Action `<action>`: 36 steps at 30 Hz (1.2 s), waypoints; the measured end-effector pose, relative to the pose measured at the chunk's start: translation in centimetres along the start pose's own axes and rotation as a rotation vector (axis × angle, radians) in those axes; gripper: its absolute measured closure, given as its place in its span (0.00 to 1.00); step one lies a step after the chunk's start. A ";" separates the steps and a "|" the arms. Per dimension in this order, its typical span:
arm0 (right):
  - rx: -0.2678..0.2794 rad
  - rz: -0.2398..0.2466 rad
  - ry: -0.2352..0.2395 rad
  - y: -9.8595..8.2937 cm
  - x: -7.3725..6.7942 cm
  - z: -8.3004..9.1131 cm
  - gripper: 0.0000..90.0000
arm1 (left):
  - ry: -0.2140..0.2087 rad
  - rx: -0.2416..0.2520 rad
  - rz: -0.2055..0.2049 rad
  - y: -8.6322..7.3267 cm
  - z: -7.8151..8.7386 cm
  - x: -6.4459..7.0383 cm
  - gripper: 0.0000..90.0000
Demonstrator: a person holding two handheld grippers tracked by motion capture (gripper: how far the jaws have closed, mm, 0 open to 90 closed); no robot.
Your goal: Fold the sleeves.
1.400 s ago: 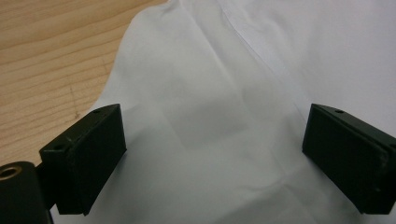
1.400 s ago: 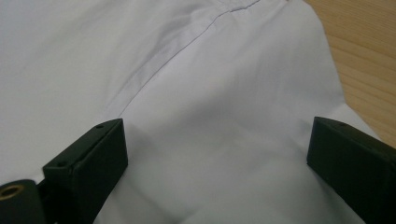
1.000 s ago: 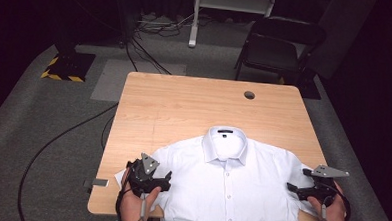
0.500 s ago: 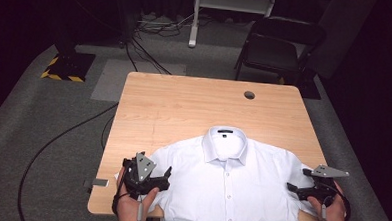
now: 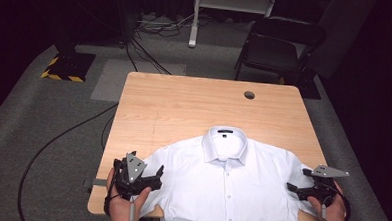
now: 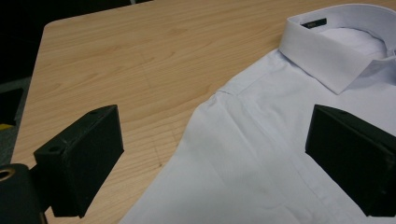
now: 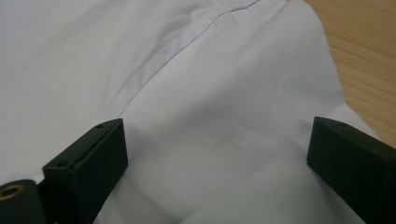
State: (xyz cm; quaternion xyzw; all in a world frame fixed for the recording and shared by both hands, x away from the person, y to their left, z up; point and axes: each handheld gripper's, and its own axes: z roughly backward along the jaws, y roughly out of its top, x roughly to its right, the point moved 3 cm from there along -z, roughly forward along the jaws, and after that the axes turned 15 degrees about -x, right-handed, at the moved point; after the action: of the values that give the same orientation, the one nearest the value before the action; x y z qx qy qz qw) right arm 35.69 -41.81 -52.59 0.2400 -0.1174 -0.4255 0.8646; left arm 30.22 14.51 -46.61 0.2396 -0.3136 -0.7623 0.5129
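Lies flat and face up at the near edge of the wooden table (image 5: 184,110), collar toward the far side: a white button-up dress shirt (image 5: 225,192), spread out and apparently not yet folded. Hovers wide-spread over the shirt's left sleeve: the left gripper (image 5: 153,176); hovers likewise spread, gripping nothing, over the right sleeve: the right gripper (image 5: 295,190). Left to do, by the look of it: pinching both sleeves and every fold after.

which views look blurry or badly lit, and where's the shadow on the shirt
High view: the pale wooden table and white button-up shirt are evenly lit, the surrounding floor fades to black. Left gripper view: shirt collar fairly sharp, the near black jaws soft. Right gripper view: the cloth is close and soft, with a grey shadow beside the left jaw.
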 end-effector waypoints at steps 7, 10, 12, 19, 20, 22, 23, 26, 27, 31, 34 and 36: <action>0.000 0.001 0.000 0.0 0.0 0.0 0.05 | 0.024 -0.004 0.012 -0.7 0.8 -1.3 0.05; 0.000 0.000 0.000 0.0 0.0 0.0 0.05 | 0.031 -0.002 0.018 -1.0 1.2 -1.9 0.04; 0.000 0.000 0.000 0.0 0.0 0.0 0.05 | 0.031 0.000 0.022 -1.2 1.3 -2.1 0.04; 0.000 0.000 0.000 0.0 0.0 0.0 0.05 | 0.037 0.005 0.035 -2.0 1.2 -2.9 0.04; 0.000 0.000 0.000 0.0 0.0 0.0 0.05 | 0.040 0.001 0.039 -2.1 1.2 -3.0 0.04; 0.000 0.000 0.000 0.0 0.0 0.0 0.05 | 0.044 -0.010 0.044 -2.4 1.0 -3.2 0.04; 0.000 0.000 0.000 0.0 0.0 0.0 0.05 | 0.042 -0.017 0.048 -2.5 0.9 -3.3 0.05; 0.000 0.000 0.000 0.0 0.0 0.0 0.05 | 0.043 -0.034 0.059 -3.1 0.6 -3.8 0.07; 0.000 0.000 0.000 0.0 0.0 0.0 0.05 | 0.043 -0.043 0.057 -3.3 0.5 -3.9 0.08; 0.000 0.000 0.000 0.0 0.0 0.0 0.05 | 0.033 -0.090 0.047 -3.9 -0.1 -4.2 0.11; 0.000 0.000 0.000 0.0 0.0 0.0 0.05 | 0.036 -0.118 0.060 -4.5 -0.5 -4.5 0.12; 0.000 0.000 0.000 0.0 0.0 0.0 0.05 | 0.042 -0.126 0.067 -4.9 -0.7 -4.8 0.12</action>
State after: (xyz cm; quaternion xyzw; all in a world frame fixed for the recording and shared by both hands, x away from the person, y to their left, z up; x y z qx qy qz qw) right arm 35.69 -41.81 -52.59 0.2400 -0.1173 -0.4253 0.8647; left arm 29.34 20.15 -50.39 0.2122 -0.2622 -0.7578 0.5586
